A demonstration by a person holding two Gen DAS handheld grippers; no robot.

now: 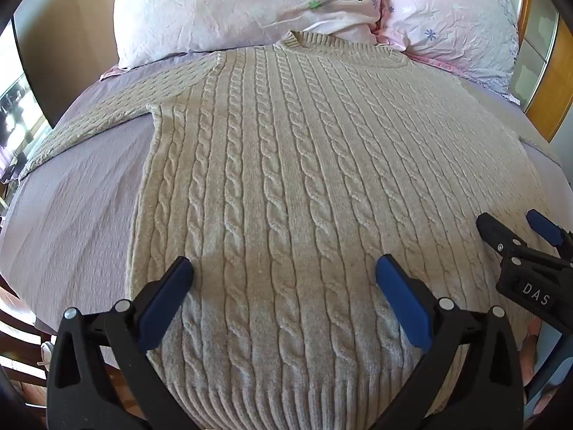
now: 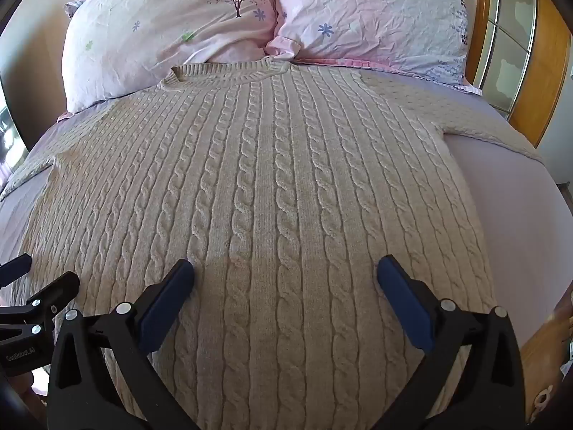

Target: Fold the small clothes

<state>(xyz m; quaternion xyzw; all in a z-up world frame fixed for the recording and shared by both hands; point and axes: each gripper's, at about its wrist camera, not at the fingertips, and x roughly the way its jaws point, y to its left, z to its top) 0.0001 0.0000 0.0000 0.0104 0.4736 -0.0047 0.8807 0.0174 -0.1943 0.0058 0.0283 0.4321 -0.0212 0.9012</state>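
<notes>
Beige cable-knit wool is being shown spread flat across the lilac-sheeted bed (image 1: 71, 215): the beige cable-knit sweater (image 1: 286, 179) is lying face up, its neckline touching the two pink floral pillows (image 2: 172, 28) at the headboard and its sleeves stretched out to either side. The left hand-held gripper (image 1: 284, 277) is being held just above the ribbed hem, its blue-padded fingers (image 1: 168, 304) spread wide with nothing between them. The right hand-held gripper (image 2: 285, 277) is likewise being held wide apart over the lower right part of the sweater, gripping nothing. The wooden headboard (image 2: 483, 18) is being glimpsed behind the pillows.
</notes>
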